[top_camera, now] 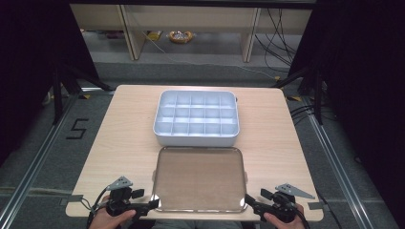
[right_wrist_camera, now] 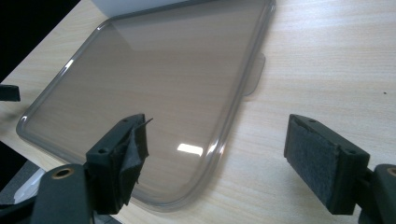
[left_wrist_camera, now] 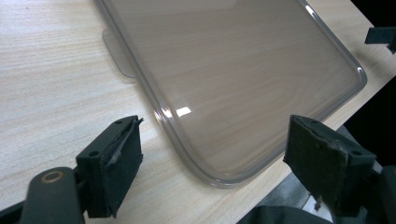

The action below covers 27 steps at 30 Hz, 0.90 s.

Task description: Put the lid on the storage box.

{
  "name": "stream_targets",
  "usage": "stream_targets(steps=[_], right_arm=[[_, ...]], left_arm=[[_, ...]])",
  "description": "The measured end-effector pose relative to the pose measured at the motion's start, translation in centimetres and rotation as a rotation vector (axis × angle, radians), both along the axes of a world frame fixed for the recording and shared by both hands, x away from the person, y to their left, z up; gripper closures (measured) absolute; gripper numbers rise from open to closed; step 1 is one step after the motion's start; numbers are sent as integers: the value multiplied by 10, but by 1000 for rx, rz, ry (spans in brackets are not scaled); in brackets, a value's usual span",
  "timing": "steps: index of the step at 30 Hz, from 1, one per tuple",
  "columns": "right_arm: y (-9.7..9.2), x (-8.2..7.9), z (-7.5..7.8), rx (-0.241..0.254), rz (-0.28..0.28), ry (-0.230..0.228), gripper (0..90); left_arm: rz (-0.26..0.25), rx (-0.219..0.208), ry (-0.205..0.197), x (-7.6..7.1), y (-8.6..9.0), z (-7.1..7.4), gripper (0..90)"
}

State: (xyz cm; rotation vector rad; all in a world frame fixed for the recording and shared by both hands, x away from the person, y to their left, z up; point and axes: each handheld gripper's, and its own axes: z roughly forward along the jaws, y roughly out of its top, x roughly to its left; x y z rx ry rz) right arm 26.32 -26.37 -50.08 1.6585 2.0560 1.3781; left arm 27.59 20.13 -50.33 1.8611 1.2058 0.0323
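We note a clear lid (top_camera: pixel 199 179) flat on the worktop (top_camera: pixel 124 133) between both tongs, left (top_camera: pixel 154 203) and right (top_camera: pixel 248 200), jaws apart. Beyond it, the divided organizer box (top_camera: pixel 196 119) holds nothing.

Pale wood-grain desk (top_camera: pixel 124 124). Light blue-grey compartment box (top_camera: pixel 196 118) toward the far edge. Smoky translucent grey-brown lid (top_camera: pixel 199 179) at the near edge. Black jaws on left gripper (top_camera: pixel 154 203) and right gripper (top_camera: pixel 248 200).

Black grippers (top_camera: pixel 143 205) — grey three-cornered top plates, frayed foam pads (left_wrist_camera: pixel 122 158), brass-ringed screw holes.
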Motion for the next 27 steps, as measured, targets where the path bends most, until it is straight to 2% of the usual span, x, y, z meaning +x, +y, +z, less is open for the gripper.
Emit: stream_targets(steps=[1,2,3,5,6,7,8,9,10,11,12,13,14,15,18,19,20,22,23,24,25,26,27], right_arm=[[1,-1,1,-13,-10,16,225],[1,1,-1,-12,9,-1,226],[3,-1,1,-9,-4,30,226],[2,0,0,-22,10,16,229],[5,0,-1,5,10,6,239],[5,0,-1,-1,9,10,242],[7,-1,-1,13,10,27,248],[7,-1,-1,-10,22,34,254],[11,-3,0,29,-11,66,258],[11,-3,0,29,-11,66,258],[12,-2,-1,39,0,67,273],[11,0,-2,11,13,43,281],[11,0,-2,11,13,43,281],[13,0,-3,19,8,42,300],[13,1,-4,27,11,50,317],[14,2,-4,39,12,49,323],[14,3,-5,29,8,40,334],[16,4,-5,42,3,51,348],[15,5,-6,30,-8,54,362],[15,5,-6,30,-8,54,362],[16,6,-7,45,4,62,368],[17,6,-8,49,-2,66,372],[18,9,-11,48,-2,74,381]], left_arm=[[3,1,2,0,-1,0,187],[-2,1,2,-1,-3,0,186],[-3,4,-2,-1,-4,0,192],[-8,7,0,-2,-6,0,200],[-12,10,-1,-2,-8,0,203],[-23,18,-2,-3,-11,-1,209],[-23,18,-2,-3,-11,-1,219],[-23,15,0,-3,-12,-1,229],[-20,19,0,-3,-13,-1,238],[-6,15,11,-4,-15,-1,238],[-18,28,0,-2,-15,-2,273],[-17,31,0,-2,-15,-2,283],[-17,31,0,-2,-15,-2,290],[16,17,18,-2,-17,-2,301],[26,16,9,0,-16,-2,323],[33,19,12,0,-15,-1,334],[28,27,2,1,-14,-1,343],[26,34,-4,3,-13,-2,355],[5,64,1,5,-11,-3,371],[5,64,1,5,-11,-3,381],[41,39,6,5,-14,-4,381],[33,46,9,6,-14,-5,390],[3,79,31,9,-12,-8,412]])
